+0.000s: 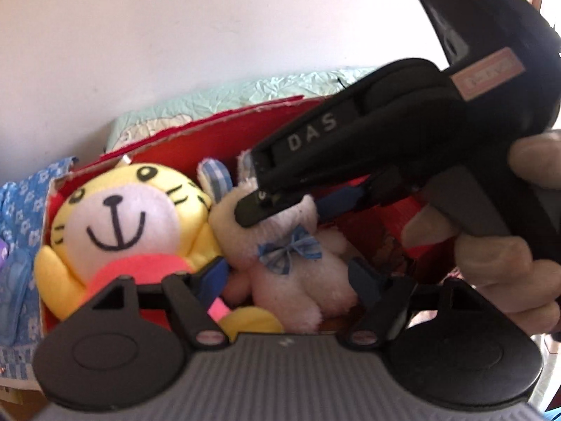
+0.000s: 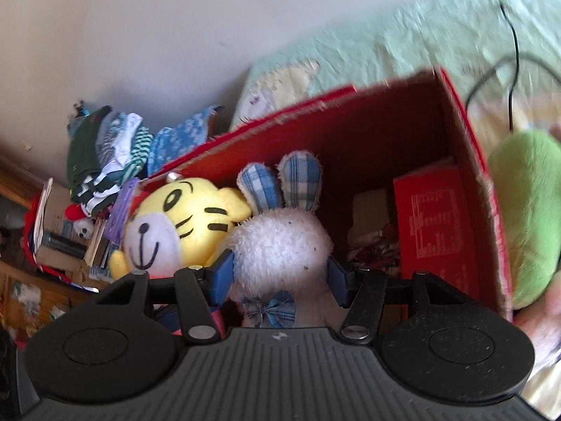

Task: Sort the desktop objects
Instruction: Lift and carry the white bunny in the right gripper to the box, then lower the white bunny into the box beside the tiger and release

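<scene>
Location of toys: inside the red cardboard box (image 2: pixel 385 122), which rests on the bed (image 2: pixel 385 35), not on a desk. White rabbit plush (image 2: pixel 280 245) near the front, with plaid ears up and a blue bow at the neck, pressed against the yellow tiger plush (image 2: pixel 189 217) to its left in the right wrist view. Green plush (image 2: pixel 526 217) outside the box, just beside its right wall.

Right claw (image 2: pixel 280 277): blue pads on either side of the rabbit's head, fur bulging over the pad edges. Judged clamped on the head. Confirmed loosely from the left wrist view: black fingers reaching in across the head, with the person's hand (image 1: pixel 508 245) on the grip.

Left claw (image 1: pixel 291 277): apart, straddling the rabbit's lower body. No clear pressure from either pad.

Handling estimate:
- Light, soft and compressible, not fragile.
- Pile gives good friction, so slipping is unlikely.
- Likely to sag and swing if held by ear or bow alone.
- Best purchase across the head or torso, where the stuffing is thickest.
- Moderate squeeze sufficient.
- Possible snag: tiger dragged along if fur or limbs interlock.
</scene>
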